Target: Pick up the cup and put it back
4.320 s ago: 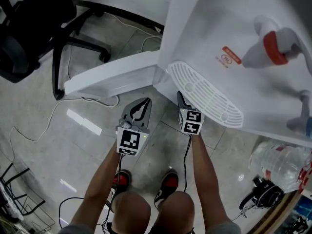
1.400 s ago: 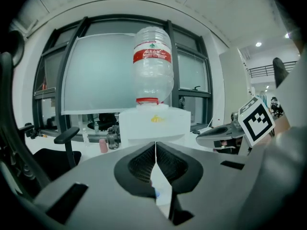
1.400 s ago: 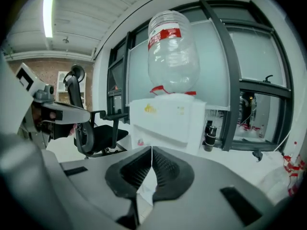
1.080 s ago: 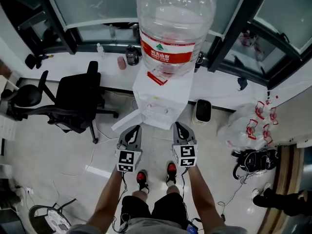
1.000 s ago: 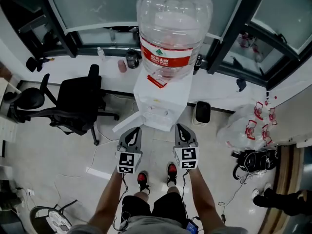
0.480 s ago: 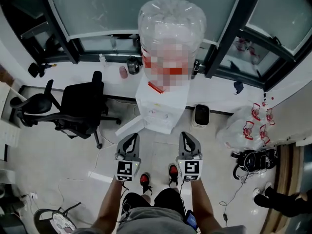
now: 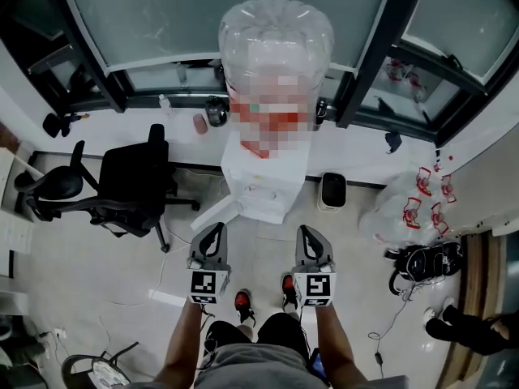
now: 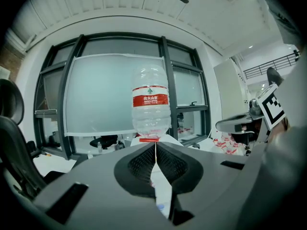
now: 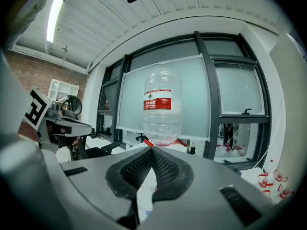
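Note:
No cup is between either pair of jaws. A small pinkish cup-like thing (image 7: 199, 123) stands on the white sill behind the water dispenser (image 7: 258, 181). My left gripper (image 7: 215, 233) and right gripper (image 7: 306, 235) hover side by side over the floor, just in front of the dispenser, both shut and empty. In the left gripper view the shut pads (image 8: 155, 150) point at the big water bottle (image 8: 150, 104). The right gripper view shows the same bottle (image 9: 163, 109) above its shut pads (image 9: 150, 155).
A black office chair (image 7: 134, 185) stands left of the dispenser, another chair (image 7: 49, 189) farther left. A small dark-fronted box (image 7: 332, 191) sits on the floor right of the dispenser. A plastic bag (image 7: 397, 209) and a black bag (image 7: 422, 262) lie at right.
Over the last second both grippers have sunk lower in the head view, a bit farther from the dispenser. Several seconds ago they were close under its drip tray. Both stay shut.

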The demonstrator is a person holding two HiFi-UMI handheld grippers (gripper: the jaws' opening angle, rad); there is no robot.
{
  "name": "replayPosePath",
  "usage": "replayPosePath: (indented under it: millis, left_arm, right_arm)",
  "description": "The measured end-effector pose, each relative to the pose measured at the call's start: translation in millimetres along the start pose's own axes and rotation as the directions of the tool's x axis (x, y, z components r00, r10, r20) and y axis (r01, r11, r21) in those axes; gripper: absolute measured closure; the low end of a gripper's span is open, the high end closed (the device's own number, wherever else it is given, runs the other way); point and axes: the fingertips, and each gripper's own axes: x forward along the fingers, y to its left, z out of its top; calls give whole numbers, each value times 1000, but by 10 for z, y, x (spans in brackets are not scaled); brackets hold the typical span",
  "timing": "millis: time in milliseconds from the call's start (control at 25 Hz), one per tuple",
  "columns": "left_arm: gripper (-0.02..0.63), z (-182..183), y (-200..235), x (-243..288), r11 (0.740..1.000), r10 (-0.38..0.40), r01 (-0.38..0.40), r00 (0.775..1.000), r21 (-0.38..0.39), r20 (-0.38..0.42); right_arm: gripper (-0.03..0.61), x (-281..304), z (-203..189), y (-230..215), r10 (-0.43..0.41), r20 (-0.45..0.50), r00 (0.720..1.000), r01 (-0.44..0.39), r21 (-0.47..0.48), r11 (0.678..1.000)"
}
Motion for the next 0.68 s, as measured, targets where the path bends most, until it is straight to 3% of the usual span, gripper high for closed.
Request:
replayPosePath:
  millis: [680]
  left_arm:
    - [588,-47,-26,44,1000,-7,7,1000,-6,-13]
  right_arm:
    - [561,42,-10,15,4,-2,1000,-4,-2,1000]
